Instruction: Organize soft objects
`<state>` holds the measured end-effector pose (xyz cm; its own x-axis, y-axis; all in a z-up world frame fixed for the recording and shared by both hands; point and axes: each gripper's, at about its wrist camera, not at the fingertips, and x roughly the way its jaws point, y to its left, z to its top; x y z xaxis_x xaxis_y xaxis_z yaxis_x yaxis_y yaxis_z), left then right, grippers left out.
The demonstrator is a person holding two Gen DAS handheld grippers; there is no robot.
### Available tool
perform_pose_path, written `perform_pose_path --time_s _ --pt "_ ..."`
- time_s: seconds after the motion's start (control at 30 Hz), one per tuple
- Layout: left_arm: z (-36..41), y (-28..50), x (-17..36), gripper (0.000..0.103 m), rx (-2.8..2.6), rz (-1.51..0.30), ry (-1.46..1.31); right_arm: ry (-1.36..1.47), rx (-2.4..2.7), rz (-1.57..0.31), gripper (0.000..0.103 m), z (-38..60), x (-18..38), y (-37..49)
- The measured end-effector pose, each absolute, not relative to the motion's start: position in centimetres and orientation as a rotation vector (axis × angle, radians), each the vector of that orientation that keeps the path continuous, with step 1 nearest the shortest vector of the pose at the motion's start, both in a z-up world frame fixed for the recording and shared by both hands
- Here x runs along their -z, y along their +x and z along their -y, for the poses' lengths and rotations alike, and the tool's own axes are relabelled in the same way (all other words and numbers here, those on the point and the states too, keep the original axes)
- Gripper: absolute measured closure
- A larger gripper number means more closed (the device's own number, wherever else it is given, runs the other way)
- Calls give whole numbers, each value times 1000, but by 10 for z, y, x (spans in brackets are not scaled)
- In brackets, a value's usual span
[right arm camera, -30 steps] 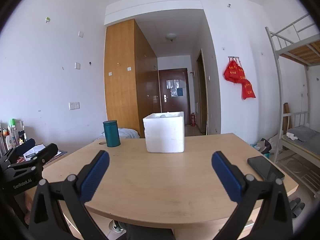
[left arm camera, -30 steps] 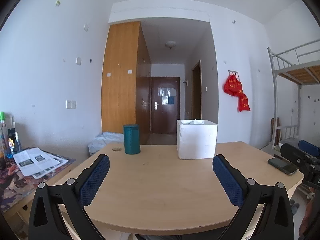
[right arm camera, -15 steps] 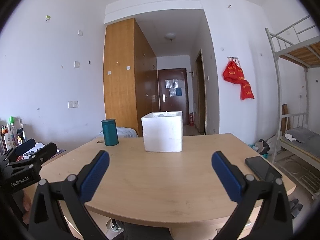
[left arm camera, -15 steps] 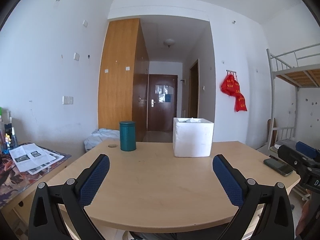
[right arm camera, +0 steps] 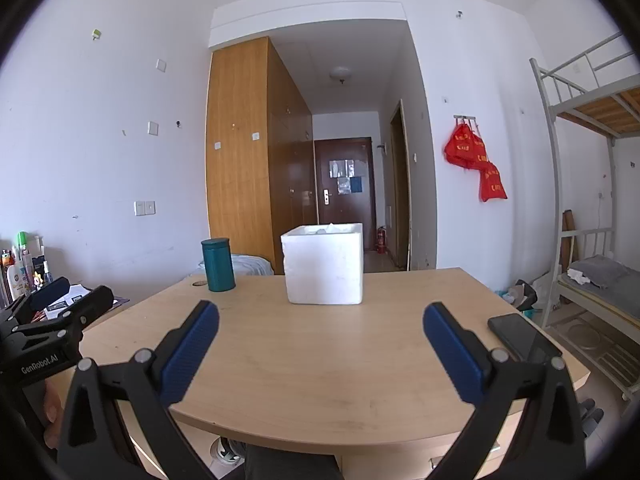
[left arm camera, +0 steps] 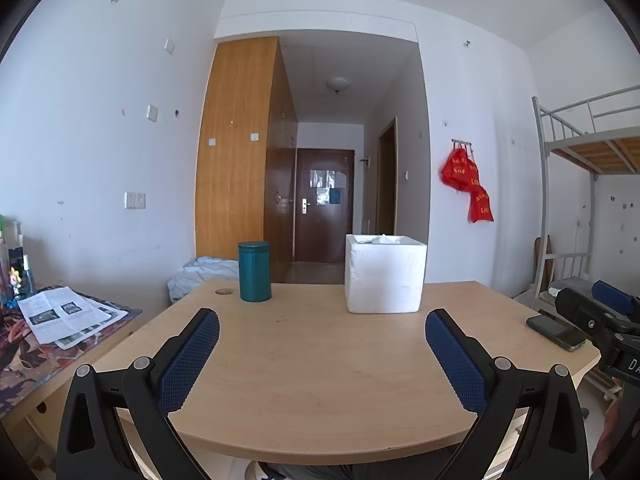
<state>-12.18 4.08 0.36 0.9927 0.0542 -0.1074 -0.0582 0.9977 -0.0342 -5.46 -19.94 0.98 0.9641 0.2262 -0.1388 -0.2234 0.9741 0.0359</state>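
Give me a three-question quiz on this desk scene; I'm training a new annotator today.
1. True or false: both grippers are open and empty.
2. Which stands left of the white foam box: A) phone B) teal canister C) red bags?
3. What lies by the table's right edge?

Key:
1. True: left gripper and right gripper hold nothing.
2. B, the teal canister.
3. A dark phone.
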Motion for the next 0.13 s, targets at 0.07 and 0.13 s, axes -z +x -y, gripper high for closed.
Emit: perform_pose_path --time_s 0.07,0.13 --pt "-41 -123 -4 0 -62 -98 -41 20 -226 -143 0 200 -10 -55" --pt "-42 -124 -5 0 -60 -98 -47 23 -226 -145 0 200 -9 -54"
